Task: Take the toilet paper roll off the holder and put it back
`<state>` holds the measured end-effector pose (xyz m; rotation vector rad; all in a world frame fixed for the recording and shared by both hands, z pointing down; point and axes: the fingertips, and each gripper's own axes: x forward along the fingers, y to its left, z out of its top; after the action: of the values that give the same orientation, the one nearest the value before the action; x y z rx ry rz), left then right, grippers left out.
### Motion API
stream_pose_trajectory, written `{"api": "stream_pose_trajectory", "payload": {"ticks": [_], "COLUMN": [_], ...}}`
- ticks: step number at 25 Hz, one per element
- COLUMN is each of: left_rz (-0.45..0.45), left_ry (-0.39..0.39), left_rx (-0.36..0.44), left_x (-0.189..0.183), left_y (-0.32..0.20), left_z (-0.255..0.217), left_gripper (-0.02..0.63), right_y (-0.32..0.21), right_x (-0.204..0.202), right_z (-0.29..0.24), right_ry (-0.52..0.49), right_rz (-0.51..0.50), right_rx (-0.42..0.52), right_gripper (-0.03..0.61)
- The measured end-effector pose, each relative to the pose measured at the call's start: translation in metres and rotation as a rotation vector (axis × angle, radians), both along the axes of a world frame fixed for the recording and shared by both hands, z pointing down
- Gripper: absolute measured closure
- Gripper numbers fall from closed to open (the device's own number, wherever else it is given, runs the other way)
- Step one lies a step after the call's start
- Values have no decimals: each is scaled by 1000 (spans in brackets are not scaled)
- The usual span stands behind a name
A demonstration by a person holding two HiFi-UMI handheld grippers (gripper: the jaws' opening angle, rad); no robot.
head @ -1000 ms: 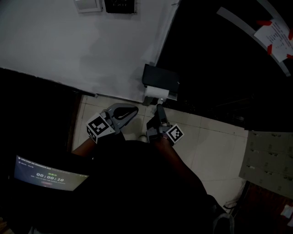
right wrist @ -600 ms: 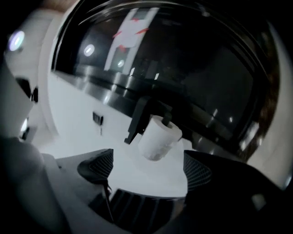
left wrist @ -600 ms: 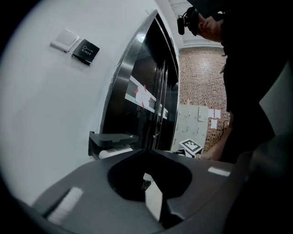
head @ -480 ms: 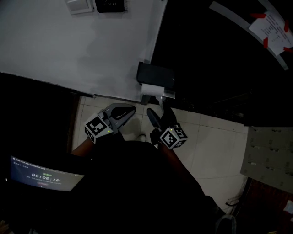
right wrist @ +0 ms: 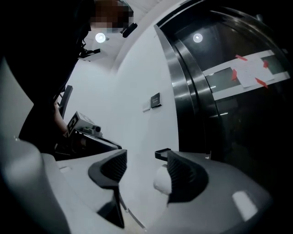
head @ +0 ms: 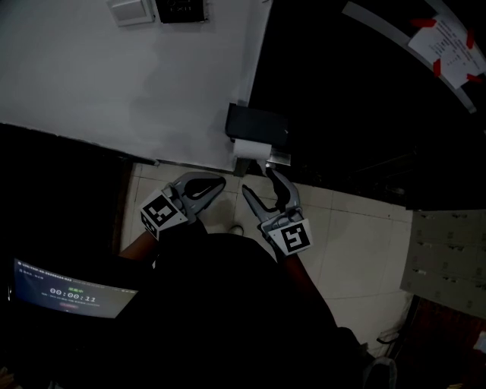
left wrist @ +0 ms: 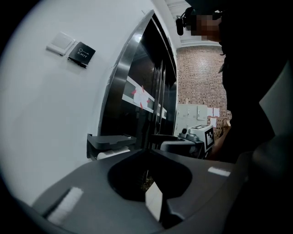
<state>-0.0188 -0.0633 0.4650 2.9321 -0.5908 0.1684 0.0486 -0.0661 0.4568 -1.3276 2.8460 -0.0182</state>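
Wall-mtd black holder (head: 258, 124), TP roll (head: 247, 149) beneath, tiled floor (head: 357, 228) below

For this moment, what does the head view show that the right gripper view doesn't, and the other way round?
Only the head view: the timer screen and the tiled floor. Only the right gripper view: two ceiling lights. Both: the toilet paper roll in its black holder, the white wall, the black wall sign and the taped paper on the dark door.
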Motion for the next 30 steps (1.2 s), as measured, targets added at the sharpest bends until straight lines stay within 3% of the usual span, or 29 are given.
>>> {"api": "stream_pose_trajectory", "payload": {"ticks": [4, 5, 13, 30], "left_rz": [7, 9, 2, -6], "left_ry": [11, 14, 22, 14], "left_rx": [2, 7, 24, 21], "left_x": [5, 6, 7, 7], "left_y": [2, 3, 2, 1], "left_z": [-6, -7, -15, -14], "left_gripper": [609, 609, 609, 609], "right_y": [7, 7, 11, 7], "right_x": [-2, -3, -20, -21], "right_z": [-7, -8, -9, -4], "right_ry": [-31, -29, -4, -29], "right_rz": [-50, -61, -122, -121], "right_rx": [7, 8, 0, -30], "right_gripper": [544, 578, 578, 578]}}
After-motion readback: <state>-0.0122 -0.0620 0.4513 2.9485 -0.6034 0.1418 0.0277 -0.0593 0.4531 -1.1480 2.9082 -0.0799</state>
